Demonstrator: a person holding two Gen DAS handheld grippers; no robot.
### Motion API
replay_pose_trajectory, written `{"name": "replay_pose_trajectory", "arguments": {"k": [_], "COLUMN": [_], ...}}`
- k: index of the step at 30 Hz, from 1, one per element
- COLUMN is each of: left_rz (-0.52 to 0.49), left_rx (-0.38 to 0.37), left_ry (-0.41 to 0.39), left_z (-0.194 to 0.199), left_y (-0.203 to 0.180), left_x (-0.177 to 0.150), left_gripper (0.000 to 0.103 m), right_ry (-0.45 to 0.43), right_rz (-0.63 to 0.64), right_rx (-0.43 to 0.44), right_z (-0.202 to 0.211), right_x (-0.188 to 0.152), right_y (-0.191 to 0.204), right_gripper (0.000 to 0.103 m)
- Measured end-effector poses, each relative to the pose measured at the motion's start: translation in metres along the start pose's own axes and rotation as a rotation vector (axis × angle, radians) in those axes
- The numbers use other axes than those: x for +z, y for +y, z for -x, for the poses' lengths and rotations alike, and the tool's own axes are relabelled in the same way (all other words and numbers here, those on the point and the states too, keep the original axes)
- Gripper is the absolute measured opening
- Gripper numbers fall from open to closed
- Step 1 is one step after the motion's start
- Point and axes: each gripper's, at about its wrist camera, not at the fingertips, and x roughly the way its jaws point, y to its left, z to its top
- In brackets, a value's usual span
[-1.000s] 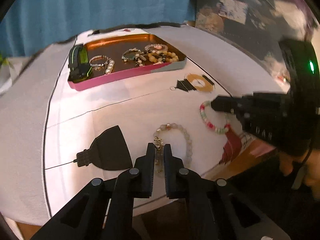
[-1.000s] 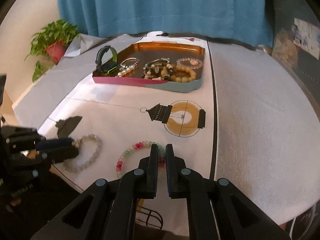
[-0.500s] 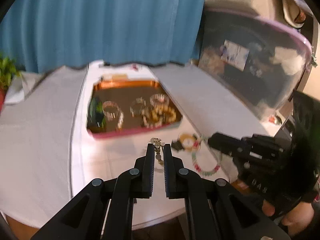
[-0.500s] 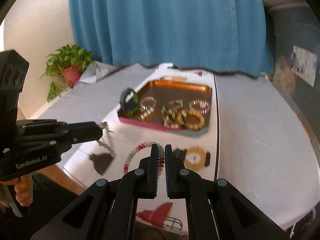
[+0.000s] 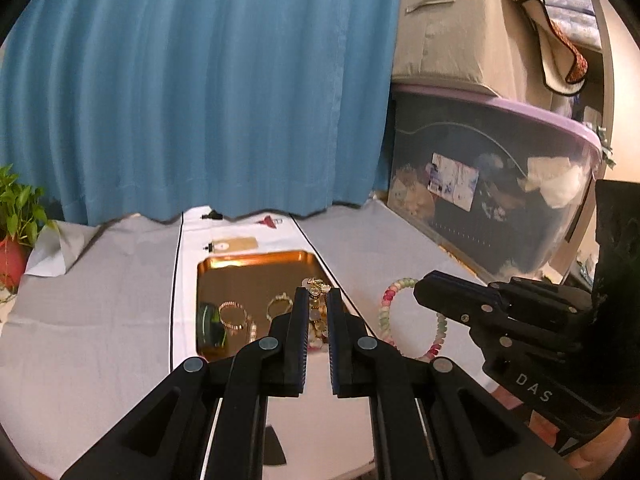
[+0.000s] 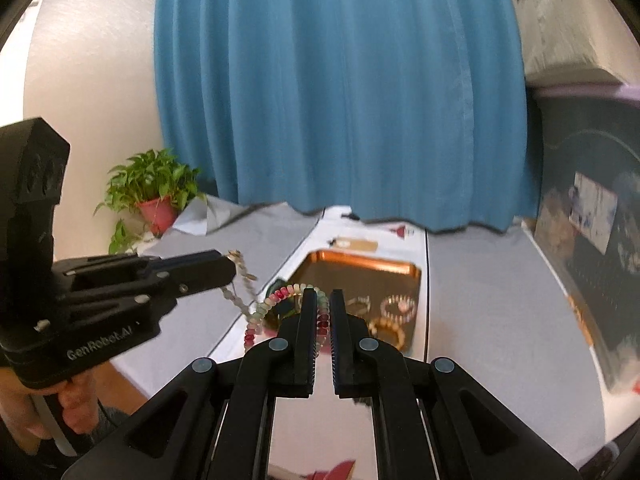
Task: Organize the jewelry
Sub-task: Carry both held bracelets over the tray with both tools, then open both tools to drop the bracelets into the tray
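The left gripper (image 5: 318,300) is clamping its fingers on a pale beaded bracelet with small gold charms (image 5: 316,322), which is hanging clear of the bench (image 5: 100,320). In the right wrist view the same bracelet (image 6: 237,280) is dangling from that gripper's (image 6: 230,270) tip. The right gripper (image 6: 322,300) is pinching its narrow fingers on a pink, green and white beaded bracelet (image 6: 264,310), whose loop is hanging down to the left of the fingers; in the left wrist view this loop (image 5: 400,320) is hanging at the right gripper's (image 5: 418,290) tip. Beyond both grippers, a copper-coloured rectangular metal tray (image 5: 256,264) is sitting on the white runner over the grey-covered bench, holding a dark green bangle (image 5: 210,326) and several gold and beaded bracelets (image 5: 234,316). A blue curtain (image 5: 200,100) is hanging behind the bench.
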Motion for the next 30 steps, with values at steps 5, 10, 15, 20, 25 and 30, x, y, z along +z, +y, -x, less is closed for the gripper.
{"name": "replay_pose_trajectory", "arguments": {"k": [5, 10, 15, 20, 25, 30], "left_rz": [0.011, 0.019, 0.097, 0.143, 0.139, 0.13], "left_rx": [-0.001, 0.016, -0.024, -0.052, -0.026, 0.01], "left_ry": [-0.014, -0.033, -0.057, -0.036, 0.104, 0.24], "left_z": [-0.014, -0.033, -0.052, -0.088, -0.158, -0.2], "left_y": [0.012, 0.033, 0.06, 0.072, 0.075, 0.078], "left_x": [0.008, 0.009, 0.012, 0.005, -0.035, -0.061], "left_gripper": [0.007, 0.007, 0.007, 0.006, 0.007, 0.007], "right_ry": [-0.019, -0.044, -0.043, -0.008, 0.09, 0.2], "right_rz": [0.005, -0.032, -0.054, -0.075, -0.062, -0.067], "right_rx": [0.005, 0.002, -0.001, 0.005, 0.007, 0.017], "right_z": [-0.015, -0.036, -0.062, -0.101, -0.158, -0.207], "right_x": [0.014, 0.017, 0.016, 0.005, -0.024, -0.054], "right_y": [-0.003, -0.016, -0.031, -0.044, -0.048, -0.055], "right_gripper": [0.006, 0.006, 0.006, 0.006, 0.006, 0.007]}}
